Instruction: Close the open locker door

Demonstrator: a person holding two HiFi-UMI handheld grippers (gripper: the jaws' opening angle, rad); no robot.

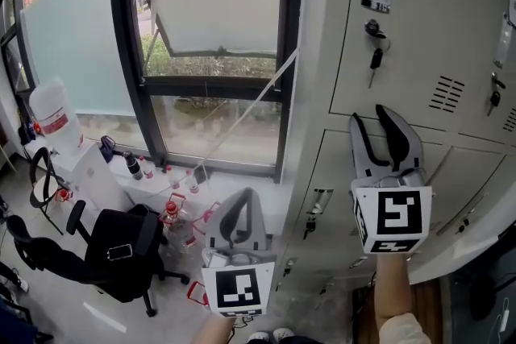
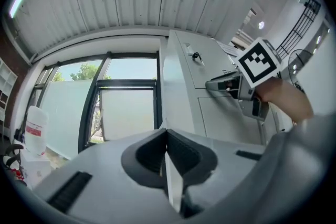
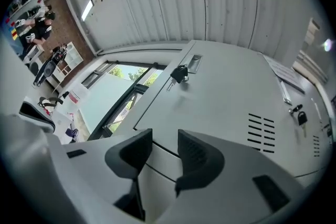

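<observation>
A bank of grey lockers (image 1: 403, 28) fills the right half of the head view. At its lower right one door leaf (image 1: 472, 225) seems to angle outward from the others. My right gripper (image 1: 379, 121) points at the seam under the keyed upper door (image 1: 375, 32), jaws apart with nothing between them. In the right gripper view the right gripper (image 3: 165, 139) faces that door, with its key (image 3: 178, 73) and vent slots (image 3: 261, 131). My left gripper (image 1: 242, 201) hangs lower, left of the lockers, shut and empty. In its own view, the left gripper (image 2: 166, 136) has its jaws meeting.
A black-framed window (image 1: 286, 52) stands just left of the lockers. Several bottles (image 1: 169, 209) line its sill, with a water jug (image 1: 52, 113) on a stand further left. A black office chair (image 1: 121, 250) is on the floor at lower left.
</observation>
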